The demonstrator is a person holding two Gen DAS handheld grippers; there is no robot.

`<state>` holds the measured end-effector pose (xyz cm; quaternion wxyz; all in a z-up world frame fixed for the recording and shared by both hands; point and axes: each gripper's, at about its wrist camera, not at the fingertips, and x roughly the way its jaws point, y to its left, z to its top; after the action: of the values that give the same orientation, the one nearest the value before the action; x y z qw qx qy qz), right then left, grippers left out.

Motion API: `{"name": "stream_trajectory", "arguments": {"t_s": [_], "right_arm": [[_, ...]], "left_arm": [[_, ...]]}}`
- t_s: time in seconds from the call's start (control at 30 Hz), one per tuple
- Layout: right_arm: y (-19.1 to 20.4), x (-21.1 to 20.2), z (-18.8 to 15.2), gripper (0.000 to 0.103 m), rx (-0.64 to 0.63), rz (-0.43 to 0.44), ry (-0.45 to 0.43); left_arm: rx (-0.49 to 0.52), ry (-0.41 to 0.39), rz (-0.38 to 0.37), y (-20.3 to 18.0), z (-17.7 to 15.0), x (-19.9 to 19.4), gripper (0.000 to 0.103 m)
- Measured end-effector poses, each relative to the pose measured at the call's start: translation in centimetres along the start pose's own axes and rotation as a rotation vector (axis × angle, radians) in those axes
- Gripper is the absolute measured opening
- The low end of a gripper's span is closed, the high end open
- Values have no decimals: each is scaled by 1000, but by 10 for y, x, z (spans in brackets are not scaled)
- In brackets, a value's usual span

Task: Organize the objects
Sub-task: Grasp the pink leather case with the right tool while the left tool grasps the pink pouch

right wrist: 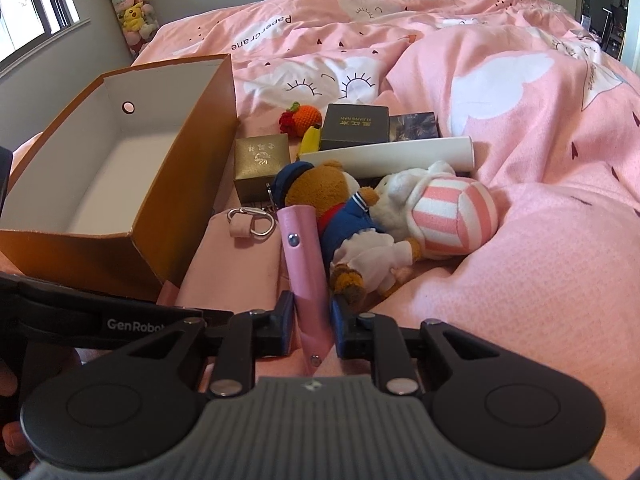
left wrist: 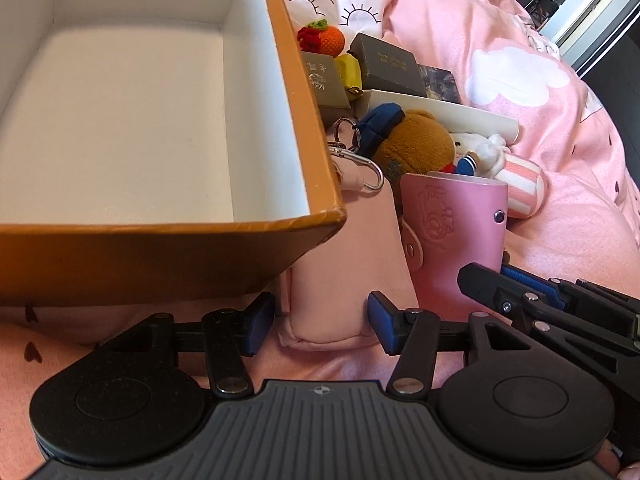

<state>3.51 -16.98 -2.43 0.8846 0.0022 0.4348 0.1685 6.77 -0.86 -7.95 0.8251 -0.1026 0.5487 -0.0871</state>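
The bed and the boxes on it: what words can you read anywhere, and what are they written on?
"Papercrane", upside down, on the pink bedcover.
"GenRobot", last letter cut off, on the black left gripper.
"XI JIANG NAN", upside down below gold characters I cannot read, on the dark box.
Gold box: gold characters and an emblem, too small to read.
Pink case: embossed picture, no readable words.

On the bed [right wrist: 520, 240], an open box [right wrist: 120, 168] is placed at the left. A flat pouch [right wrist: 232, 264] is laid just right of its near corner, with a slim case [right wrist: 306, 256] beside it. Two plush toys [right wrist: 360, 216] are piled further right, and small boxes [right wrist: 352, 126] are set behind them.
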Motion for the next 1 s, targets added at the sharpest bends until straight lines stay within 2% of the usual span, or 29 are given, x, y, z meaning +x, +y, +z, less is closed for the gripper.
{"name": "stream_trajectory", "arguments": {"t_s": [0.17, 0.23, 0.4, 0.5, 0.63, 0.7, 0.77, 0.83, 1.0], "right_arm": [[0, -1, -1, 20, 4, 2, -4], [0, -3, -2, 20, 2, 1, -7], [-2, -12, -2, 19, 24, 11, -15], [-10, -21, -1, 19, 80, 59, -10], [-19, -29, 2, 19, 160, 134, 14], [-23, -24, 2, 19, 191, 131, 34], [-25, -17, 1, 19, 209, 125, 47], [-30, -13, -1, 19, 231, 135, 49], [-39, -11, -3, 18, 278, 164, 47]], "left_arm": [[28, -22, 10, -4, -1, -5, 45], [43, -44, 21, -7, -3, -10, 34], [157, -161, 61, -28, -11, -33, 27], [278, -222, 112, -44, -15, -49, 25], [556, -270, 211, -76, -33, -61, 24], [657, -269, 196, -88, -40, -59, 24], [637, -251, 138, -90, -38, -56, 24], [548, -231, 63, -84, -29, -54, 27], [167, -122, -113, -46, -2, -52, 37]]}}
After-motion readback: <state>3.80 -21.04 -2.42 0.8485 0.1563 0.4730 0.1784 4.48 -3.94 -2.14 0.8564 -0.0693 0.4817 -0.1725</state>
